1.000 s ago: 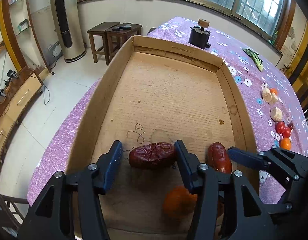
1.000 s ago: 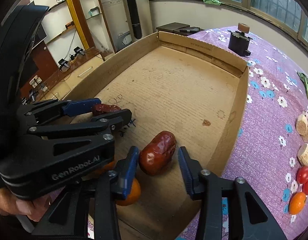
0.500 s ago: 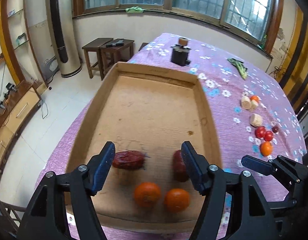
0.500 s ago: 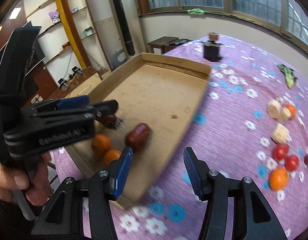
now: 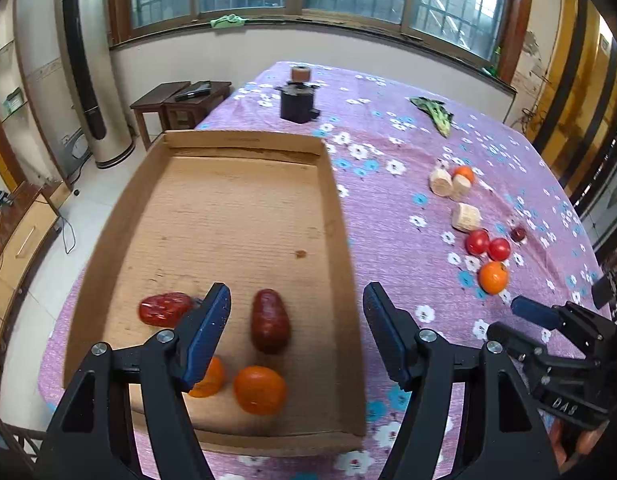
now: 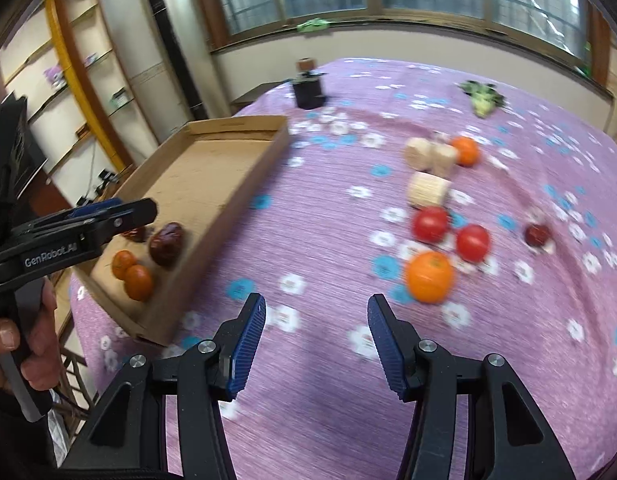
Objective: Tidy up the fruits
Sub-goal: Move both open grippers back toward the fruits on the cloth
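A shallow cardboard box (image 5: 336, 216) lies on the purple flowered cloth. In it lie two red dates (image 5: 269, 320) (image 5: 164, 309) and two oranges (image 5: 260, 390) (image 5: 206, 378). My left gripper (image 5: 296, 304) is open and empty above the box's near end. My right gripper (image 6: 314, 312) is open and empty over the cloth, right of the box (image 6: 244, 184). Ahead of it lie an orange (image 6: 429, 277), two red tomatoes (image 6: 430, 224) (image 6: 473, 242), a small dark date (image 6: 536, 235), three pale cut pieces (image 6: 428, 189) and another orange (image 6: 465, 151).
A black jar with a cork top (image 5: 298, 98) stands at the far end of the table. A green vegetable (image 5: 434, 114) lies at the far right. The table's left edge drops to the floor beside wooden stools (image 5: 180, 104) and an air conditioner tower (image 5: 88, 80).
Both grippers have let go of the dates and pulled back and up from the box. The right gripper has swung right toward the fruit on the cloth.
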A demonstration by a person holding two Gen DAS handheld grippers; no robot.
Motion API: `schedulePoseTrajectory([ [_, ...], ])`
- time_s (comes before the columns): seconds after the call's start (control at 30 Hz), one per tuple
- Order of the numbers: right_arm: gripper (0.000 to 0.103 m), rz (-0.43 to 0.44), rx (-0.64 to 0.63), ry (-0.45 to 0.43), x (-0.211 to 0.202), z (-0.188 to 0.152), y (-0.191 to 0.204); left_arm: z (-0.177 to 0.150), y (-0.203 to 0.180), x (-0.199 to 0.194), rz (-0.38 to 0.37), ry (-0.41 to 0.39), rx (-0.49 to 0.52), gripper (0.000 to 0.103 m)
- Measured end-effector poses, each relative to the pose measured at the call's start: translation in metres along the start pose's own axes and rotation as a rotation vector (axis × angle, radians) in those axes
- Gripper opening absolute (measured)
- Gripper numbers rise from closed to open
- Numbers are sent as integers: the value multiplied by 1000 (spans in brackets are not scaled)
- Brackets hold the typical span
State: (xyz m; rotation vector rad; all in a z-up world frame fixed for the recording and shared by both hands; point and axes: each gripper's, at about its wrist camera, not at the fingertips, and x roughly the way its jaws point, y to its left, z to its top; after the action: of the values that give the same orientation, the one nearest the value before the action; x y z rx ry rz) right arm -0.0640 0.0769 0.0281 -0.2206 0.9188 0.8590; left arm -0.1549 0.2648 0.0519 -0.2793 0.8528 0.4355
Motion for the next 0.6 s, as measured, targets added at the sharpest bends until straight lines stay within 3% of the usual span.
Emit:
schedulePoseTrajectory([
  [0.6, 55, -91, 161, -32, -25, -22, -89, -11, -93, 11, -107, 57, 158, 68],
])
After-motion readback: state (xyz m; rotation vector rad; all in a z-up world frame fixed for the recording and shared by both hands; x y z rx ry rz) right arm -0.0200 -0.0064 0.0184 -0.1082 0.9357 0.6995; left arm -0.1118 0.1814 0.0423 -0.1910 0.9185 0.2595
